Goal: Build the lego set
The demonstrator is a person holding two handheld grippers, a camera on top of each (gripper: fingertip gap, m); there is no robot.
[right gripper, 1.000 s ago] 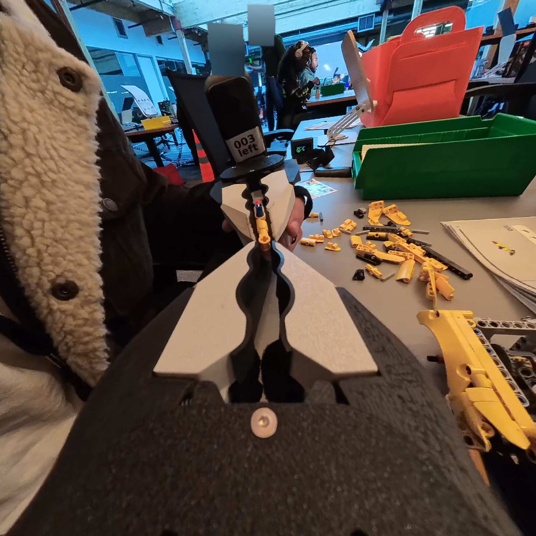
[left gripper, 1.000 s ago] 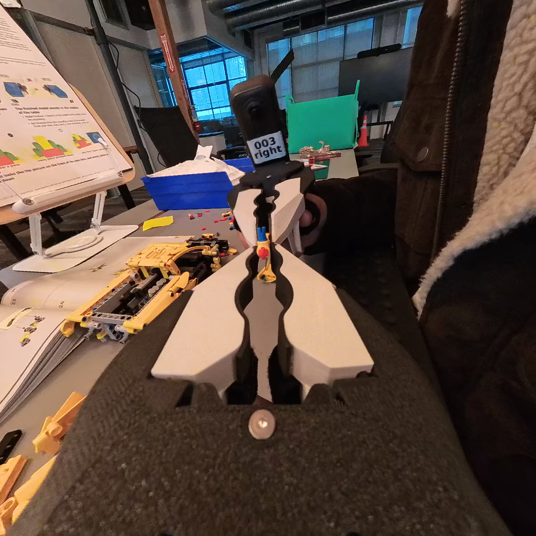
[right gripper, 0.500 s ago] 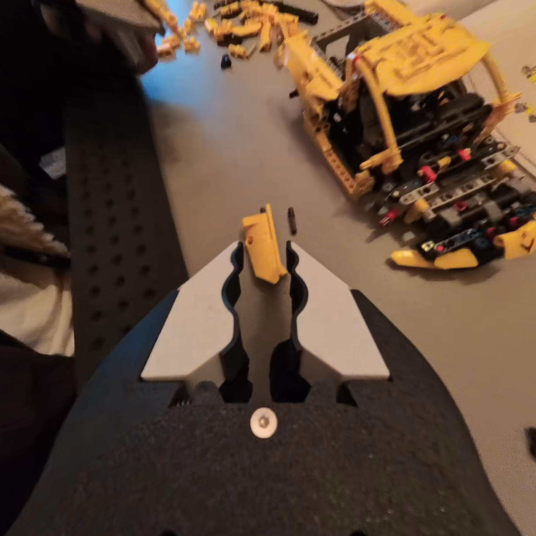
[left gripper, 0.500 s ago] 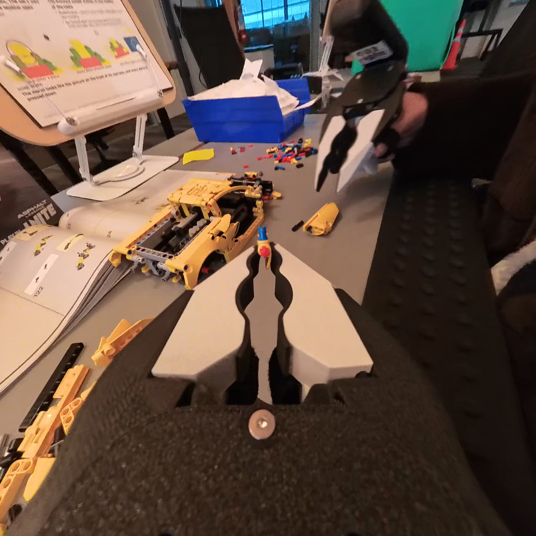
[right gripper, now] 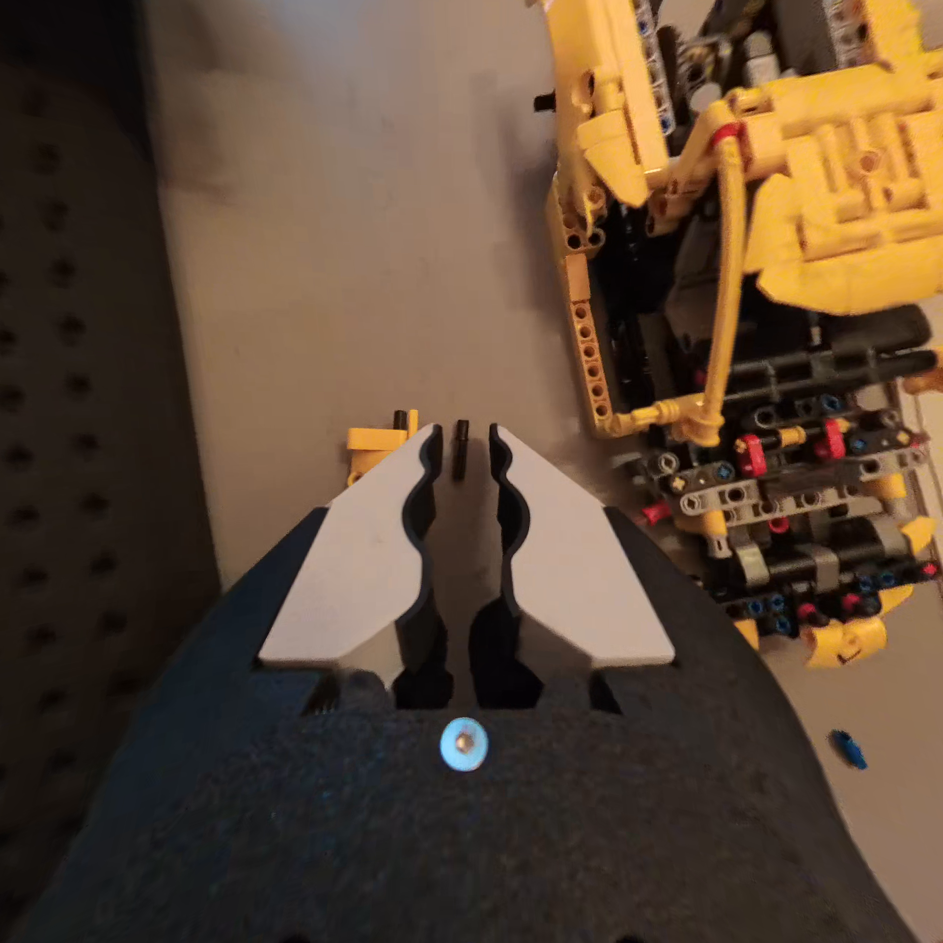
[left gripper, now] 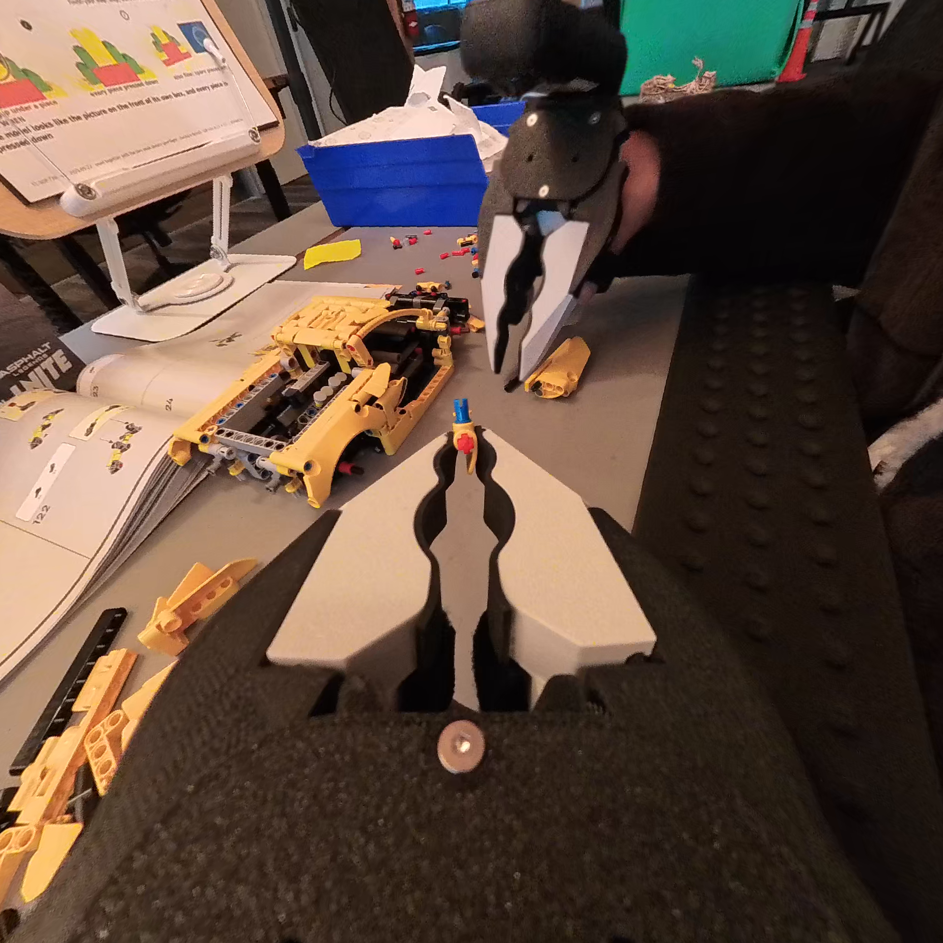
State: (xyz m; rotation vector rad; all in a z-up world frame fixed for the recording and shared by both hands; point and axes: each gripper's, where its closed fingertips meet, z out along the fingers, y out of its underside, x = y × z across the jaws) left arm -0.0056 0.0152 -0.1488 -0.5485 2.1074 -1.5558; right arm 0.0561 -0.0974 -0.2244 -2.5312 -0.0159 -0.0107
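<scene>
Two grippers: both over the grey desk (left gripper: 602, 459).
Left gripper (left gripper: 465, 440): pressed together, pinching a small yellow connector (left gripper: 465, 449) with red and blue pins.
Right gripper (right gripper: 463, 433): spread, tips straddling a loose black pin (right gripper: 462, 449); yellow panel (left gripper: 559, 368) touching its left finger.
Lego car (left gripper: 326, 377): yellow shell, black and grey frame, part-built, mid-desk, beside the open instruction booklet (left gripper: 76, 459).
Writing: printed pages on booklet and stand (left gripper: 127, 87); not transcribed.
Blue bin (left gripper: 398, 178): far edge.
</scene>
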